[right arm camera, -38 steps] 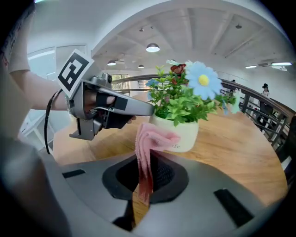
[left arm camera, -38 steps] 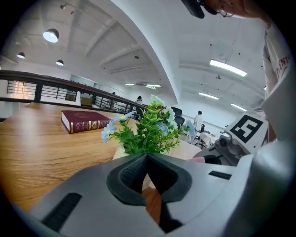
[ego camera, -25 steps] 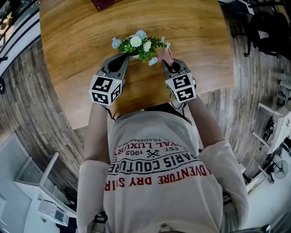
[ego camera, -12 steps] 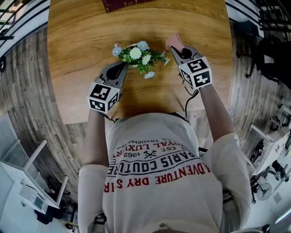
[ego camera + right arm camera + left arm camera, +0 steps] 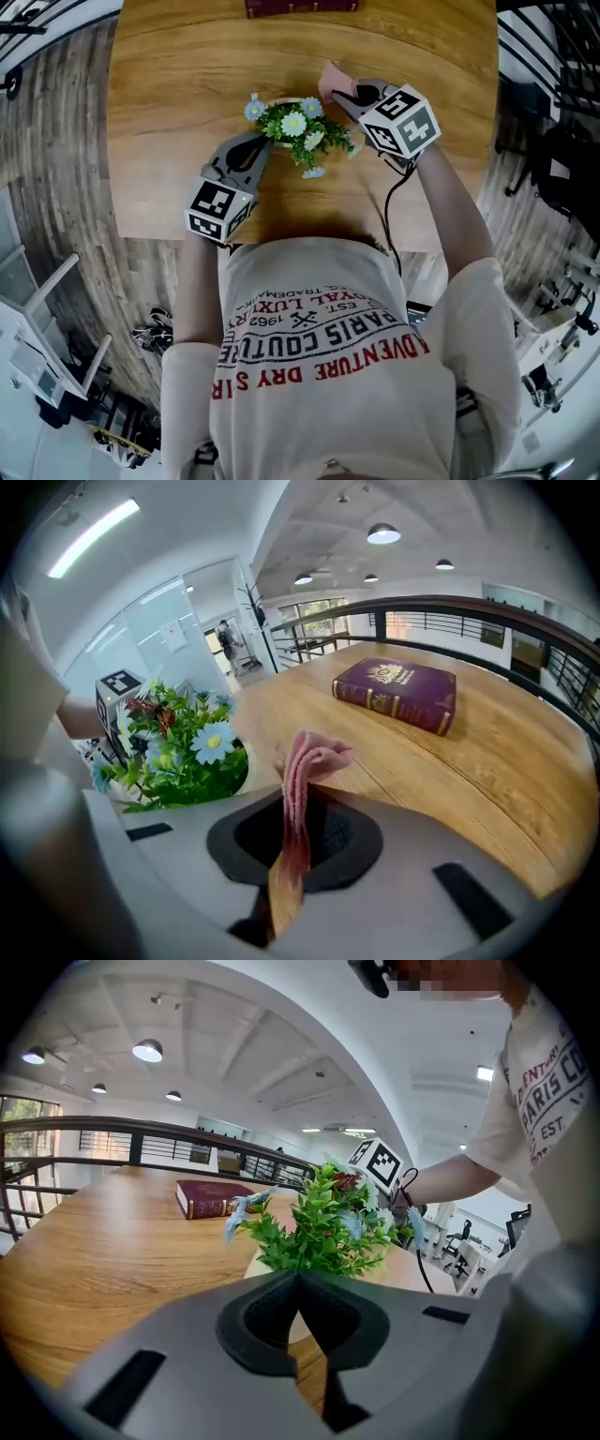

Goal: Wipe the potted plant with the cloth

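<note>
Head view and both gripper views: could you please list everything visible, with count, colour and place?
table: one, light wood, under everything
plant: one, green, white and blue flowers, mid-table
book: one, dark red, far table edge
cloth: one, pink, in right gripper
floor: grey planks, around table
left gripper: one, grey, shut, empty, left of plant
right gripper: one, grey, shut on cloth, right of plant
person: one, white printed shirt, near edge

On the person's T-shirt (image 5: 323,347) we read, upside down in the head view, "PARIS COUTURE", "ROYAL LUXURY", "EST. 1962" and, in red, "ADVENTURE DRY". The left gripper view shows "PARIS CO" and "EST." on it. We cannot read the maroon book's (image 5: 398,694) gold emblem.
</note>
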Action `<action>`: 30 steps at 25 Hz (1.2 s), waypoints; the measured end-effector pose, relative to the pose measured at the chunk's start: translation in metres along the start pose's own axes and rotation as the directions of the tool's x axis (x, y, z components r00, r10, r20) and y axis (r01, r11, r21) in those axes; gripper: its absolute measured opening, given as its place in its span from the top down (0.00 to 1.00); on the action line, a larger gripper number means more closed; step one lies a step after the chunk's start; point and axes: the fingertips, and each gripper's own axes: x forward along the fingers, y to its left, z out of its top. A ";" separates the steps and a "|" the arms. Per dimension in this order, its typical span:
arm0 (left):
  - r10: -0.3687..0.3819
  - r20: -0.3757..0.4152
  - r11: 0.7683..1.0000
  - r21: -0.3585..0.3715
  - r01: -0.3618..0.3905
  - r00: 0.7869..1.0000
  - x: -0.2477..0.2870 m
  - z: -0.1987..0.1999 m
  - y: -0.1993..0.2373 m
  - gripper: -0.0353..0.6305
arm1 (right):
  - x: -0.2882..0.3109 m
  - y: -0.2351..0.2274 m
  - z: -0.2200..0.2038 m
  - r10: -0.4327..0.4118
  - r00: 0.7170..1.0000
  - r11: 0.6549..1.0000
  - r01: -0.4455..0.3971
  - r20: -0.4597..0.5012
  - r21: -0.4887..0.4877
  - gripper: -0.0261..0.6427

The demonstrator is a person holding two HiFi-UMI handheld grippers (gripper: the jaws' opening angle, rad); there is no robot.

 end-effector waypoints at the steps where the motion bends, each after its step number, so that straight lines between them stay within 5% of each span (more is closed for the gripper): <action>1: 0.005 0.000 1.000 0.002 -0.005 1.000 0.000 0.000 0.000 0.93 | 0.004 0.003 0.002 0.015 1.000 1.000 -0.015 -0.015 -0.021 0.91; 12: 0.030 -0.030 0.999 0.032 -0.029 0.999 -0.001 -0.004 0.000 0.93 | 0.029 0.026 0.013 0.108 0.966 0.984 -0.138 -0.236 -0.114 0.91; 22: 0.025 -0.014 1.000 0.018 -0.024 1.000 0.007 0.000 -0.004 0.93 | 0.032 0.042 0.033 0.238 0.874 0.931 -0.330 -0.424 -0.157 0.91; 26: 0.016 -0.002 1.000 0.009 -0.016 1.000 0.009 0.003 -0.006 0.93 | 0.036 0.046 0.036 0.214 0.837 0.907 -0.362 -0.504 -0.216 0.91; 30: 0.005 0.002 1.000 0.006 -0.005 1.000 0.007 0.002 -0.006 0.93 | 0.043 0.051 0.042 0.187 0.833 0.893 -0.364 -0.520 -0.264 0.91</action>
